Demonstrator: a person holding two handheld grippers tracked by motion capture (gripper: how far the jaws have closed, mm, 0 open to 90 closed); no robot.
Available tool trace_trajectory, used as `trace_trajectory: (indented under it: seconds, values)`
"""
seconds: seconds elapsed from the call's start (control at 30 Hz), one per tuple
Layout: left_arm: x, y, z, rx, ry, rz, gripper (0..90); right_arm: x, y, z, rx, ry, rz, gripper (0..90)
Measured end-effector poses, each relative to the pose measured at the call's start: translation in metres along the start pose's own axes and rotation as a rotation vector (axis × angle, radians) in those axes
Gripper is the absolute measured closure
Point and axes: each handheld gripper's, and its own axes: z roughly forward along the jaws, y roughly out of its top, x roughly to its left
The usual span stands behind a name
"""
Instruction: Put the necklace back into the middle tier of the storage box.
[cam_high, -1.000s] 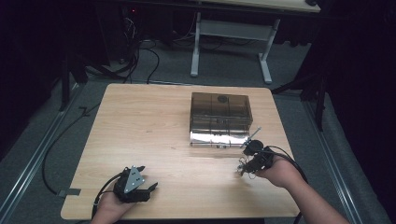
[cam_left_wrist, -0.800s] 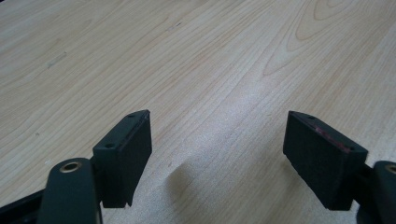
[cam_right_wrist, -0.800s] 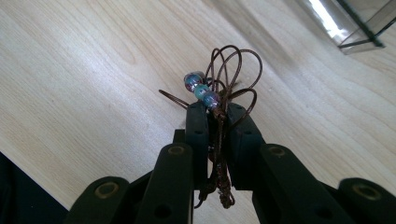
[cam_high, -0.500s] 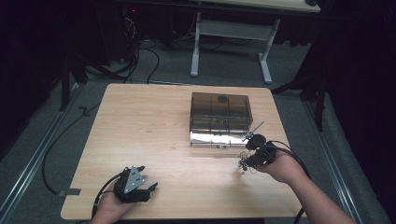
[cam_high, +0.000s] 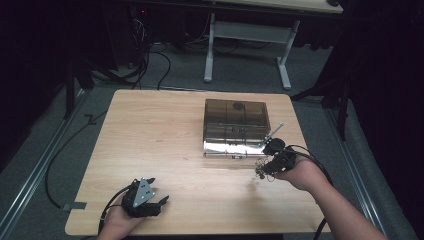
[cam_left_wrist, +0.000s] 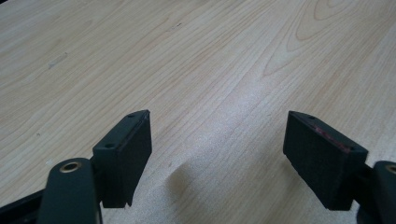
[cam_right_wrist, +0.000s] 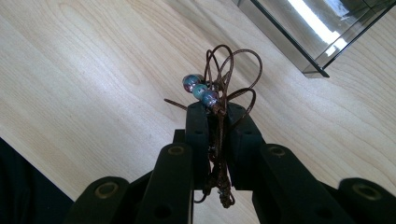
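Wood table (cam_high: 165, 135), right hand-held gripper (cam_right_wrist: 216, 109) clamps beaded cord (cam_right_wrist: 219, 88), left hand-held gripper (cam_left_wrist: 217, 149) wide, smoked box (cam_high: 235, 122) nr.

Pale wood-grain table, smoky plastic box, matt black grippers, corded bead string.
Table (cam_high: 165, 145) is light wood, smooth, low sheen, grain lines clear. Box (cam_high: 235, 120) at 12 o'clock from the right gripper (cam_right_wrist: 217, 109) is tinted see-through plastic, glossy, bright glare on its front. Left gripper (cam_left_wrist: 217, 144) is matt black plastic with brass-looking rivets. Necklace (cam_right_wrist: 219, 88) is thin brown cord, slightly shiny, with glossy blue-purple beads (cam_right_wrist: 200, 89).
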Motion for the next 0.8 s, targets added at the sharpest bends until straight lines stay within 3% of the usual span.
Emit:
trace_trajectory:
  seconds: [0.47,0.57,0.8]
  values:
    - [0.000,0.000,0.000,-0.001,-0.001,0.000,24.1,0.001,0.018,-0.012,-0.004,0.020,0.000,80.9]
    - [0.000,0.000,0.000,-0.002,-0.001,0.000,24.1,0.000,0.025,-0.017,-0.025,0.020,-0.024,80.9]
    - [0.000,0.000,0.000,-0.003,-0.002,-0.002,24.1,0.001,0.041,-0.028,-0.054,0.019,-0.020,80.9]
